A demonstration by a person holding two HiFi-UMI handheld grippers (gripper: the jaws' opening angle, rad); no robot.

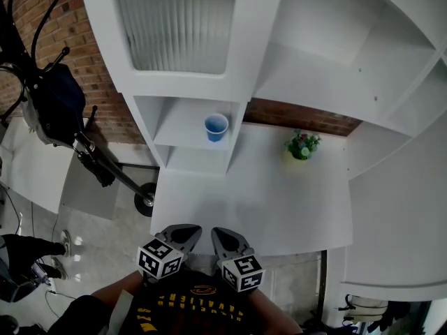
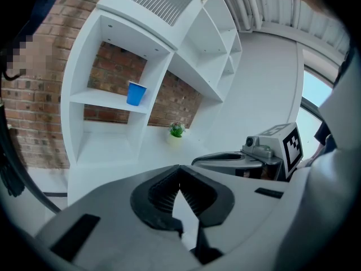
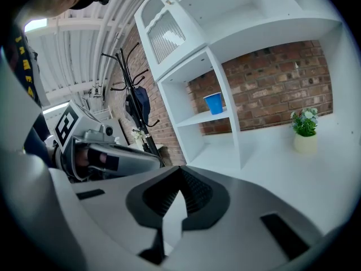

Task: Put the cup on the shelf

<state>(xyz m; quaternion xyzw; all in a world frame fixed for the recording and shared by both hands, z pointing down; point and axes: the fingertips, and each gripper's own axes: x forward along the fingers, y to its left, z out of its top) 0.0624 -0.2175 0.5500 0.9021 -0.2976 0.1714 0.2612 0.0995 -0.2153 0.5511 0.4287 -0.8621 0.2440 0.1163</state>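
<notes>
A blue cup stands upright on the middle shelf of the white shelf unit, far from both grippers; the left gripper view shows the cup too, as does the right gripper view, where the cup is small. My left gripper and right gripper hover side by side at the near edge of the white table, close to the person's body. Both are shut with nothing between the jaws. In its own view the left gripper has its tips touching, as does the right gripper.
A small potted plant sits on the table at the back right. A coat rack with a dark bag stands left of the shelf unit. More white shelving rises at the right, with a brick wall behind.
</notes>
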